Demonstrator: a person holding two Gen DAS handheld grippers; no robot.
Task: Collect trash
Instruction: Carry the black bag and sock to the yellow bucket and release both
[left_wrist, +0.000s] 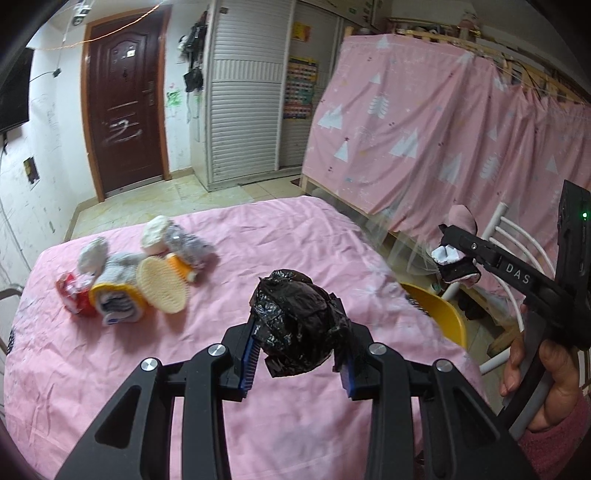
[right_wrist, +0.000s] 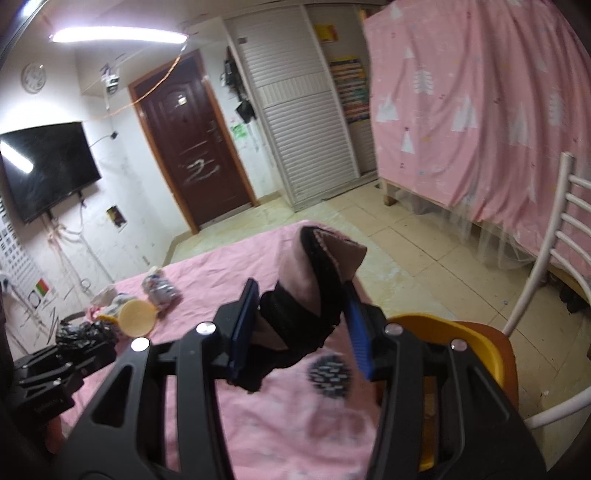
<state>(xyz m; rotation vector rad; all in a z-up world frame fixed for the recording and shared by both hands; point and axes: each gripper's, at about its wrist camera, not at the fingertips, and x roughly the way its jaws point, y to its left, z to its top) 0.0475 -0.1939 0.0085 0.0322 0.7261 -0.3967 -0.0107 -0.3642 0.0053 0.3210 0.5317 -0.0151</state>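
The crumpled black plastic bag (left_wrist: 301, 325) is sitting pinched between the blue pads (left_wrist: 249, 363) of the left gripper (left_wrist: 295, 363), which is clamping on it, holding it lifted above the pink-covered table (left_wrist: 258, 229). The bag is bulging up past the fingertips, with a loose flap hanging at its lower side.

Off the table's right edge, the right gripper (right_wrist: 299, 332) is clamping a pink-and-black wrapper (right_wrist: 314, 295) between its blue pads, with the wrapper's folded top sticking up past the fingers (right_wrist: 356, 328). A hand (left_wrist: 535, 373) is holding that gripper's handle.

At the table's far left, a pile of clutter is lying together: a red packet (left_wrist: 72, 297), a yellow-rimmed tub on its side (left_wrist: 116, 299), a round cream lid (left_wrist: 162, 290) leaning against it, and grey-white crumpled wrappers (left_wrist: 173, 240) just behind, all well apart from the held bag.

A yellow chair seat (left_wrist: 441, 314) is showing just past the table's right edge, with a white chair back (right_wrist: 554, 236) beyond it. Beyond the table's far end, a dark brown door (left_wrist: 123, 107) is standing shut.
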